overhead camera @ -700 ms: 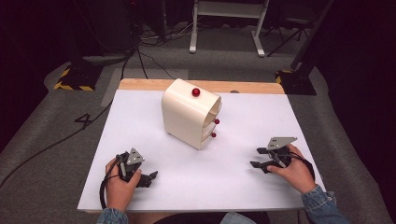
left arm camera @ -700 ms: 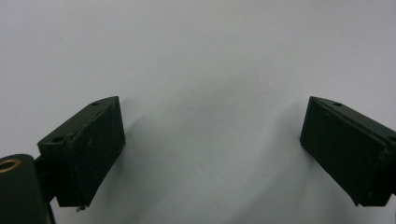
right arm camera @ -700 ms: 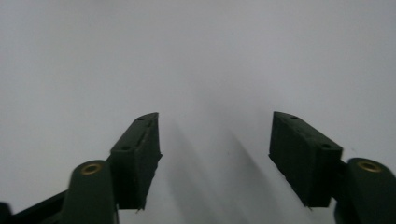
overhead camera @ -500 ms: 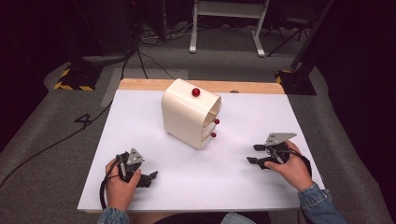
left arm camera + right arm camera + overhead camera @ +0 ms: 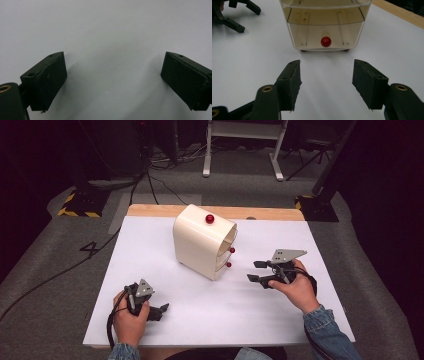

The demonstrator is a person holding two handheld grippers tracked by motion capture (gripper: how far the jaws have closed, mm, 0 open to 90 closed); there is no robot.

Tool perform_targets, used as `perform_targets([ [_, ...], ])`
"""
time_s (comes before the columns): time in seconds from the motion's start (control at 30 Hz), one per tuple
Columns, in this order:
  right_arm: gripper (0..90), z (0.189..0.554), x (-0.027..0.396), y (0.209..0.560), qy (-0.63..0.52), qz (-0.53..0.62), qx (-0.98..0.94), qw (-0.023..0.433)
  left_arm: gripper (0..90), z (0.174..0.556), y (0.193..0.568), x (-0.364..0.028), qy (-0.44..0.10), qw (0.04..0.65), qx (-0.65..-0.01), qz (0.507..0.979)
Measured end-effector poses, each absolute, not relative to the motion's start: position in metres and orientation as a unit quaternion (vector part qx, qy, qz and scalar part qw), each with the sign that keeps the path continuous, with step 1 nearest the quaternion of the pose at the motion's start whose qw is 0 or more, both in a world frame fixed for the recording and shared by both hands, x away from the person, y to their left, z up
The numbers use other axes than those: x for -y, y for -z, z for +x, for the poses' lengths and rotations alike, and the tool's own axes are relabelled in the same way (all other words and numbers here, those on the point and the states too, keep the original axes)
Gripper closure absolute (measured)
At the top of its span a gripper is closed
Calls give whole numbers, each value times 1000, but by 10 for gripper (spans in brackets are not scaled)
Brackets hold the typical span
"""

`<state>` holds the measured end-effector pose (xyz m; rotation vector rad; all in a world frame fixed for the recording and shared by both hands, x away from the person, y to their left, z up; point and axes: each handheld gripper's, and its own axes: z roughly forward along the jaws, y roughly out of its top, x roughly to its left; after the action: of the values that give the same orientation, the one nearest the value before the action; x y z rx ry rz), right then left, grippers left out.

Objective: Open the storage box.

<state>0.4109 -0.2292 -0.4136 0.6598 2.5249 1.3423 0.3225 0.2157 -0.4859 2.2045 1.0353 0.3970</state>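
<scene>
The left gripper (image 5: 113, 75) rises from the bottom corners of the frame with its two black jaws spread wide, one at the lower left and one at the lower right, nothing between them. Each jaw shows a flat dark pad face turned inward and small holes along its top edge. A brass-coloured ring (image 5: 4, 88) sits at the far lower left. Behind them lies the plain white table surface (image 5: 107, 27), with soft shadows beside both jaws

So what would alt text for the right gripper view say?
A small cream cabinet with a red knob on its lower drawer stands on a white table, straight ahead of the right gripper, whose black jaws are open and empty. The left gripper lies at top left.
</scene>
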Motion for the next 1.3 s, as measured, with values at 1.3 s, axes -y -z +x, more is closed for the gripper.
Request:
perform_targets([
  [1.3,719,446,179,475,-519,204,-822,119,67,322,486,-216,-153,330,-396,843],
])
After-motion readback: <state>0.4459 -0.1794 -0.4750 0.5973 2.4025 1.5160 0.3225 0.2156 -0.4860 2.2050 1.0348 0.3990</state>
